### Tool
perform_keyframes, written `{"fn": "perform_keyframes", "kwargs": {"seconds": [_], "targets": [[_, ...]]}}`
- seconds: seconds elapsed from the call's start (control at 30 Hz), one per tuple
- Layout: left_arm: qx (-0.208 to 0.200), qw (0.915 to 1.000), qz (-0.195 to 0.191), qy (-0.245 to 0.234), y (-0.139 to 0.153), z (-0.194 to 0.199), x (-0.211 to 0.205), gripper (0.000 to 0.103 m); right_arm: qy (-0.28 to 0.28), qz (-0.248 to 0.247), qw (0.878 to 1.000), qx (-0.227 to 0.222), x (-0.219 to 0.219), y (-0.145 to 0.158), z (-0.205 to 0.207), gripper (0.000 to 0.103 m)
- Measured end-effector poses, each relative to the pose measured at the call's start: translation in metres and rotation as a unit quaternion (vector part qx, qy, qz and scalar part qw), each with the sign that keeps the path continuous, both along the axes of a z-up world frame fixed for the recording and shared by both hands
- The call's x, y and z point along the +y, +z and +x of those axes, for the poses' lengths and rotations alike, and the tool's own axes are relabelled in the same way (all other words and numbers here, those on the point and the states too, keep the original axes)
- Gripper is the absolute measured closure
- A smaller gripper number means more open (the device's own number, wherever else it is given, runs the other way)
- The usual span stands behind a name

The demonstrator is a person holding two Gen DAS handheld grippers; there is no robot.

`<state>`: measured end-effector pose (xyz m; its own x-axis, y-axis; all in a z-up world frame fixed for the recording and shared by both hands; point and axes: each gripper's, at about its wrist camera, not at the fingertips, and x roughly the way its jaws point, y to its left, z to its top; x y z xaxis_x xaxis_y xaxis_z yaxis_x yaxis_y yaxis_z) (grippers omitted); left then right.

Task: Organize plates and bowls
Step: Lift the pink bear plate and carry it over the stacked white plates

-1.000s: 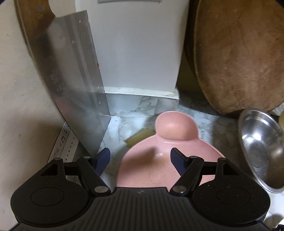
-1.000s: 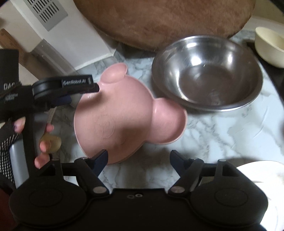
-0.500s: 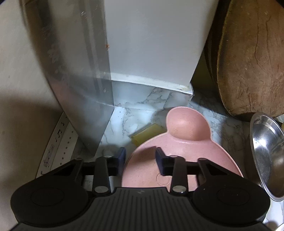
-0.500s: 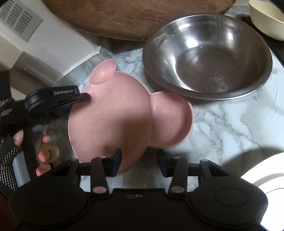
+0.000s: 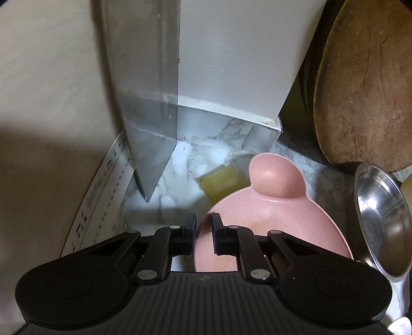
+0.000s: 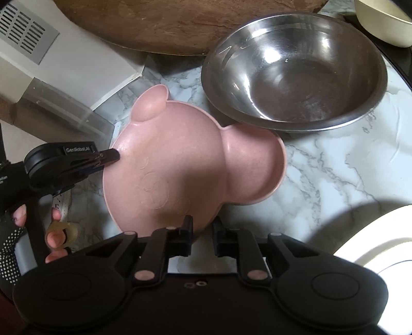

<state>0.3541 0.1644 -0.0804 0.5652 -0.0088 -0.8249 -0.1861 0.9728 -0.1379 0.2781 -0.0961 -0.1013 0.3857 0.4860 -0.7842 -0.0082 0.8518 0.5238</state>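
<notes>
1. Sitting on the marble counter [image 6: 334, 165]: pink plate [image 6: 180, 165] with 2 round ears, just beside the steel bowl [image 6: 296, 69], far ear close to that bowl's rim, possibly touching.
2. Pinching the plate's left rim: left gripper [image 5: 203, 232], tongs drawn together on the thin edge, 1 finger above and 1 below, as seen from the right wrist at [image 6: 108, 156].
3. Closing in at the near rim: right gripper [image 6: 202, 234], tongs almost together with the plate edge in the gap; contact hidden by the fingers, so impossible to tell whether truly clamped.
4. Looking light and stiff, probably moulded plastic or fibre, matte rather than slick; not likely to shatter, though liable to tip if gripped on 1 side only.
5. Favouring the raised rim as the hold, opposite edges for balance; avoiding the ears, where the curve gives the pads less to bite.
6. Cut off at the frame edges: white plate [image 6: 381, 239] bottom right and cream bowl [image 6: 381, 20] top right, both only partly showing.
7. Leaning behind: wooden board [image 5: 365, 85] and a white box [image 5: 239, 56]; a yellowish scrap [image 5: 221, 181] by the plate, nature unclear.
8. Hiding under the plate: its underside and whatever lies beneath.
</notes>
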Motion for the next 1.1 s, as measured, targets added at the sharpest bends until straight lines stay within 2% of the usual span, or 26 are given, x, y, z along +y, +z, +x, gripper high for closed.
{"fn": "perform_keyframes", "kwargs": {"seconds": [0.43,0.8,1.1], "targets": [[-0.007,0.9995,-0.027,0.016,0.010,-0.054,-0.002,0.091,0.027,-0.009,0.999,-0.042,-0.020,0.016,-0.030,0.088],[-0.035,0.9979,-0.048,0.028,0.039,-0.122,-0.013,0.091,0.043,0.003,0.996,-0.073,-0.046,0.040,-0.069,0.089],[-0.072,0.9957,-0.057,-0.012,0.067,-0.186,-0.061,0.091,0.031,-0.004,0.994,-0.101,-0.099,0.064,-0.121,0.090]]}}
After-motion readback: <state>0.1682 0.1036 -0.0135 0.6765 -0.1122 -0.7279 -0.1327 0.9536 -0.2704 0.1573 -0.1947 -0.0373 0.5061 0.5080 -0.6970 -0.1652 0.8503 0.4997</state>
